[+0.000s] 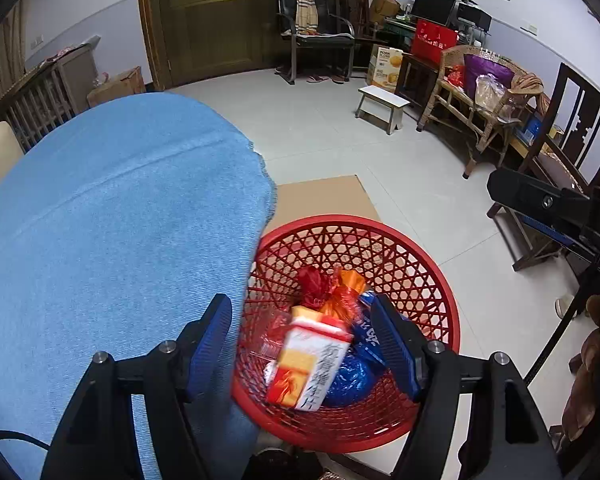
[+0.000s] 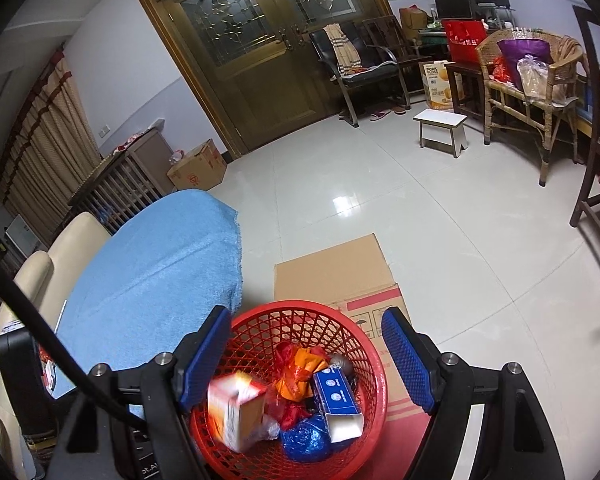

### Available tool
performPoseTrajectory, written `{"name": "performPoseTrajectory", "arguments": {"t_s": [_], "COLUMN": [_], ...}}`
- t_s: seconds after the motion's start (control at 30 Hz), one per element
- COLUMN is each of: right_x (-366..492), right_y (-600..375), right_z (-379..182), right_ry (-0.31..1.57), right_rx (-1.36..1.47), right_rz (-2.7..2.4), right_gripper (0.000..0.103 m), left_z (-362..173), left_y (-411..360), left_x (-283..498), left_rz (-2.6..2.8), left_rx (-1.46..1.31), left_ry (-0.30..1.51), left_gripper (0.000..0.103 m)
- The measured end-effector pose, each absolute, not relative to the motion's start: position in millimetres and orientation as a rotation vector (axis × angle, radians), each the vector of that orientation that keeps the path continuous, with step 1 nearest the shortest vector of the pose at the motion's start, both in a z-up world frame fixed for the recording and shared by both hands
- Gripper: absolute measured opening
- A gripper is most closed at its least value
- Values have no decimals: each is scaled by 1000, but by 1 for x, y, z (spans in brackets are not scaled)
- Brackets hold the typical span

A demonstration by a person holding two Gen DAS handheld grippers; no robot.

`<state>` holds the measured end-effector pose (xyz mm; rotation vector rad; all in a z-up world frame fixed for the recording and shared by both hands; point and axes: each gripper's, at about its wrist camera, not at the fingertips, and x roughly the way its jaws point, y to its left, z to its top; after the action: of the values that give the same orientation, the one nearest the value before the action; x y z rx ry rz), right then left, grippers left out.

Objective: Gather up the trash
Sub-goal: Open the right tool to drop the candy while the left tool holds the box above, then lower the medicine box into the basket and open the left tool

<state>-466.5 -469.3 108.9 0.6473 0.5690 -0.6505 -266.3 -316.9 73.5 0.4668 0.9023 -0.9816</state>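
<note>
A table draped in a blue cloth (image 1: 112,216) fills the left half of the left wrist view, and no litter is seen on the part of it that shows. Below it, at lower centre, a red lattice basket (image 1: 412,264) stands on a flattened sheet of cardboard (image 1: 324,196) laid over the pale tiled floor (image 1: 420,184).

The basket is already well stocked: a crumpled red and orange wrapper (image 1: 332,288), a blue carton (image 2: 336,400) lying open-ended, and a blue plastic bag (image 2: 304,440) at the bottom. An orange-and-white box (image 1: 312,360), blurred and tilted, is caught inside the basket rim, apparently just dropped in; neither pad is seen pressing on it.

The left gripper (image 1: 304,344) is held above the basket with its jaws apart and nothing gripped. The right gripper (image 2: 308,360) is likewise spread wide and empty over the same basket.

The collecting is judged largely done, so far as the frames show. Whether more trash is left on the table's hidden parts or elsewhere cannot be told.
</note>
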Motion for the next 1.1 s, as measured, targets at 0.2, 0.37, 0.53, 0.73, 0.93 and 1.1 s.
{"name": "performPoseTrajectory", "arguments": {"t_s": [0.2,0.37,0.53,0.73,0.93,1.1], "right_x": [-460,-454,-447,-443,-436,-423], "right_y": [-463,-456,-445,-430,-401,-372], "right_z": [107,108,111,114,107,88], "right_ry": [584,591,595,582,596,659], "right_rx": [638,626,609,595,538,495], "right_rz": [-646,-640,-642,-674,-719,-707], "right_gripper": [81,81,81,81,82,82], "left_z": [81,87,92,102,110,112], "left_y": [-304,-293,-280,-256,-226,-208], "left_x": [-256,-247,-241,-233,-219,-211], "left_rz": [-960,-946,-938,-912,-868,-843], "left_rx": [422,393,364,324,281,282], "left_ry": [896,883,866,820,796,777], "left_gripper": [78,78,78,79,82,85]}}
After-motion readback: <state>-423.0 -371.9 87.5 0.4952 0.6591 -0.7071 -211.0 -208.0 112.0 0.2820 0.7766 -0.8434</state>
